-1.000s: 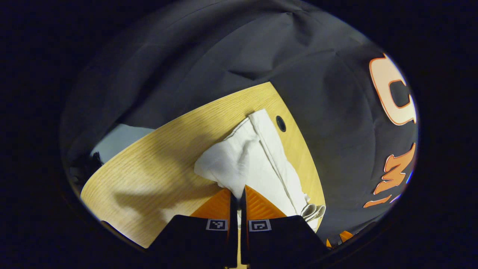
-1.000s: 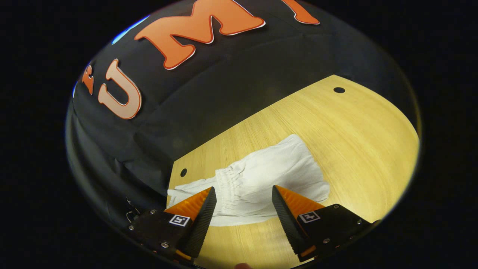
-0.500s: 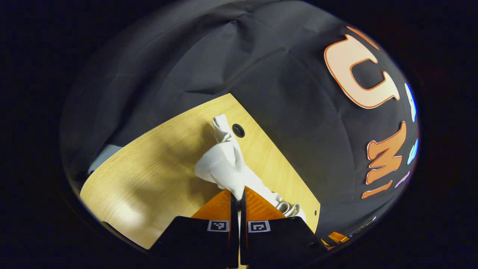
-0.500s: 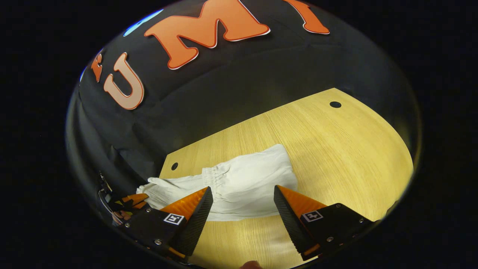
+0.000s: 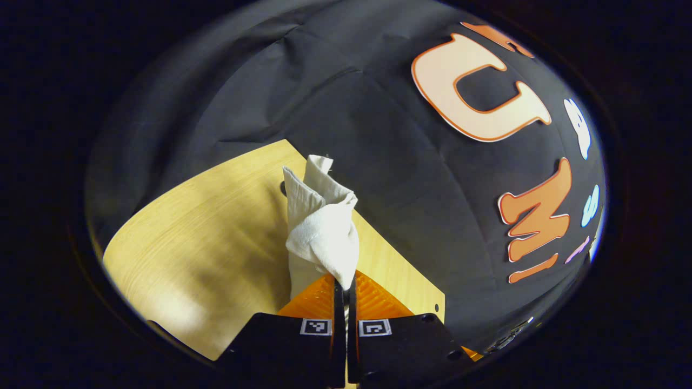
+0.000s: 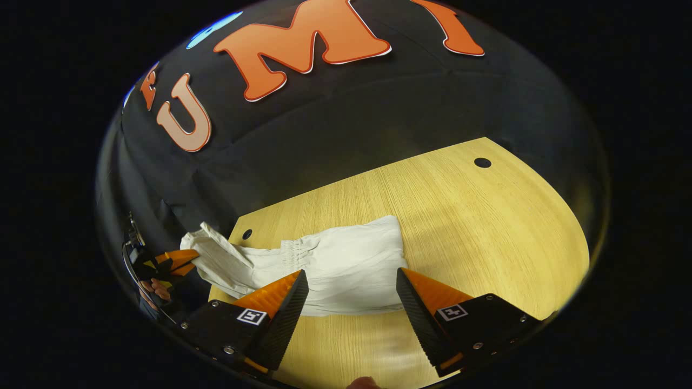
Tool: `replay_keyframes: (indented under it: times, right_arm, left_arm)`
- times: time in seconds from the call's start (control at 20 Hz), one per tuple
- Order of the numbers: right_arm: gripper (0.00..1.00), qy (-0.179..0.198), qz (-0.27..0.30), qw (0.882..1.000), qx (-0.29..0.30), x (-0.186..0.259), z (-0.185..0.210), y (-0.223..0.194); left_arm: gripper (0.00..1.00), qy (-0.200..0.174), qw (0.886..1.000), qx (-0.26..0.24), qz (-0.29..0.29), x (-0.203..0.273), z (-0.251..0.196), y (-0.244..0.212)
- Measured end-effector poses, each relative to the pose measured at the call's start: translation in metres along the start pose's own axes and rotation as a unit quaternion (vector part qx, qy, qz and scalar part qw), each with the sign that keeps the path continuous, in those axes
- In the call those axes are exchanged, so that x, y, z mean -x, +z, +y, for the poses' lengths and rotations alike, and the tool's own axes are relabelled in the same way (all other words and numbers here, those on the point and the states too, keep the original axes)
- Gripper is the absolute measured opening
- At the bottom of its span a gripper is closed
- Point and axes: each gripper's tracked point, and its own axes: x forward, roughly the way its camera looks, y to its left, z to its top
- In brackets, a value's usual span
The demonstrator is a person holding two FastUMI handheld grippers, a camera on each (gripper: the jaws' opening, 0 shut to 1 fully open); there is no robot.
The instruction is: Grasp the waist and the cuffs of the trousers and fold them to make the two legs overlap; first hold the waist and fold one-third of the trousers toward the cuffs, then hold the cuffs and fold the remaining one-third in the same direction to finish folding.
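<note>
The left gripper (image 5: pixel 344 285) is clenched on a bunched end of the white trousers (image 6: pixel 346 265), which is lifted off the table (image 6: pixel 486 227) near its far corner beside a small round hole (image 6: pixel 247 234). The right gripper (image 6: pixel 351 294) is held spread apart above the flat part of the garment, close to the near edge, gripping nothing. The lifted end is best carried low and evenly across the flat part, so that the thin fabric is laid without twisting. The cloth appears soft, light and crinkled, with a gathered elastic band (image 6: pixel 294 249); the table is smooth pale wood grain.
</note>
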Motion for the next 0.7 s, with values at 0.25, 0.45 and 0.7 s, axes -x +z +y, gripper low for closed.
replay_keyframes:
  times: [0.25,0.45,0.7]
  right_arm:
    - [0.98,0.0,-0.013,1.0,-0.005,0.008,-0.023,0.011]
    - [0.98,0.003,-0.016,1.0,-0.01,0.014,-0.04,0.012]
    - [0.99,0.006,-0.012,1.0,-0.02,0.021,-0.065,0.009]
  left_arm:
    - [0.05,-0.011,1.0,-0.011,0.005,-0.013,-0.043,-0.022]
    - [0.05,-0.017,0.999,-0.023,0.018,-0.022,-0.075,-0.043]
    - [0.05,-0.028,0.998,-0.039,0.035,-0.039,-0.117,-0.075]
